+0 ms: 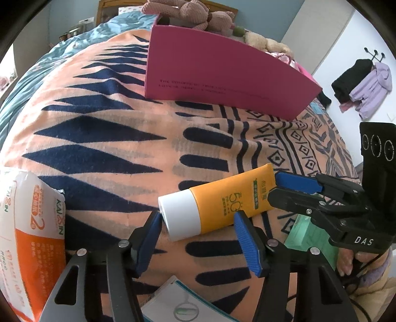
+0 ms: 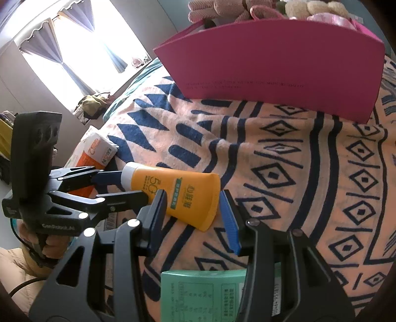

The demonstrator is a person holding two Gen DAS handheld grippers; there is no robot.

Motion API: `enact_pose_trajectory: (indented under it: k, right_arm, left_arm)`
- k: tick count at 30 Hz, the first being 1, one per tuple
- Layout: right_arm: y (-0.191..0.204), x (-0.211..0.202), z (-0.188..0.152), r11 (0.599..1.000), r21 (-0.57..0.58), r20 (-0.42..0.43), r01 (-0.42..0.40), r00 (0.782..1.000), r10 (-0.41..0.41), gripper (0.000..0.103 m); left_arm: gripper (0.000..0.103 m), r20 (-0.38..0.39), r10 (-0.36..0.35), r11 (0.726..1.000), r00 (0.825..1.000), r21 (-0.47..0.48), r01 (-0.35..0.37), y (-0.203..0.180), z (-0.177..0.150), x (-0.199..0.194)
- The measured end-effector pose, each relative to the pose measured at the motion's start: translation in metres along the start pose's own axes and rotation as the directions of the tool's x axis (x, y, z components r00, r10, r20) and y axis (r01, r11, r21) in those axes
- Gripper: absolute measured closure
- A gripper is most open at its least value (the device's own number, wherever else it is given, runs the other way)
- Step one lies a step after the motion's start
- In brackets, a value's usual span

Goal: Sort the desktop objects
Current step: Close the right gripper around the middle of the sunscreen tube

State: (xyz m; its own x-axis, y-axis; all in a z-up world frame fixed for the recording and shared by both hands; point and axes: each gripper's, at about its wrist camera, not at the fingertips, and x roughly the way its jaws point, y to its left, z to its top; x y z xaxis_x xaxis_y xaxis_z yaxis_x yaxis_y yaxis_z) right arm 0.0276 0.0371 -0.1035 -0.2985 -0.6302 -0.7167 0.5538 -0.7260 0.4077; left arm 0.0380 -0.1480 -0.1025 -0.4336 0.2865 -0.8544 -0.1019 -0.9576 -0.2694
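An orange tube (image 1: 217, 208) with a white cap (image 1: 179, 214) lies slanted over the patterned blanket (image 1: 99, 138). My left gripper (image 1: 198, 215) straddles its cap end. One blue pad tip touches the cap's end and the other presses the orange body. In the right wrist view, my right gripper (image 2: 192, 195) is shut across the flat tail of the tube (image 2: 173, 193). The left gripper (image 2: 131, 189) comes in from the left there, and the right gripper (image 1: 274, 187) shows at the tube's tail in the left wrist view. I cannot tell whether the tube rests on the blanket.
A tall pink paper bag (image 1: 222, 74) stands behind the tube, with plush toys (image 1: 188, 12) beyond it. A tissue pack (image 1: 32, 235) lies at the left. A green box (image 2: 203, 294) and a white leaflet (image 1: 178, 302) lie near me. A hand (image 2: 49, 245) holds the left gripper.
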Motion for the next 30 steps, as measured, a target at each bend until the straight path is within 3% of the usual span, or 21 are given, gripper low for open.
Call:
enact_pose_trajectory:
  k: [7,9,10,12,15,17,18,20,22,27,30]
  right_arm:
    - [0.004,-0.012,0.007,0.999,-0.024,0.046,0.033,0.998,-0.032,0.057]
    - [0.006,-0.014,0.009,0.998,-0.033,0.056,0.048,0.997,-0.046,0.057]
    - [0.006,-0.015,0.011,0.999,-0.036,0.059,0.031,0.998,-0.029,0.069]
    - [0.011,-0.012,0.013,0.998,-0.032,0.037,-0.059,0.997,0.061,0.098]
    - [0.024,-0.005,0.015,0.994,-0.108,0.027,0.027,0.999,-0.024,0.096]
    - [0.014,-0.013,0.017,0.999,-0.052,0.054,-0.009,0.998,0.012,0.089]
    - [0.006,-0.018,0.018,0.999,-0.033,0.061,0.010,0.998,-0.008,0.085]
    - [-0.004,-0.023,0.017,0.996,-0.014,0.063,0.090,0.994,-0.089,0.072]
    - [-0.020,-0.024,0.014,0.996,0.038,0.045,0.087,0.995,-0.089,0.057]
    - [-0.041,-0.008,0.003,0.991,0.117,-0.036,0.065,0.998,-0.061,0.057]
    - [-0.041,-0.004,0.003,0.992,0.111,-0.033,0.057,0.998,-0.053,0.056]
  left_arm:
    - [0.042,0.035,0.001,1.000,0.999,0.003,-0.001,-0.007,0.013,-0.009]
    - [0.050,0.044,-0.036,0.999,0.998,0.013,0.036,-0.010,0.017,-0.011]
    - [0.057,0.031,-0.076,0.997,0.997,0.019,0.075,-0.014,0.019,-0.011]
    - [0.060,0.025,-0.111,0.993,0.994,0.044,0.109,-0.023,0.021,-0.011]
    - [0.060,0.040,-0.043,0.996,0.998,0.077,0.040,-0.034,0.023,-0.008]
    - [0.057,0.037,-0.036,0.997,0.999,0.072,0.033,-0.031,0.022,-0.007]
    - [0.056,0.030,-0.030,0.998,0.999,0.063,0.028,-0.027,0.022,-0.005]
    - [0.053,0.016,-0.027,0.998,1.000,0.049,0.026,-0.021,0.022,-0.002]
    - [0.053,-0.004,-0.040,0.998,0.999,0.039,0.040,-0.018,0.022,0.004]
    - [0.053,-0.027,-0.063,0.997,0.998,0.040,0.064,-0.020,0.022,0.014]
    - [0.053,-0.049,-0.074,0.997,0.996,0.034,0.076,-0.020,0.022,0.020]
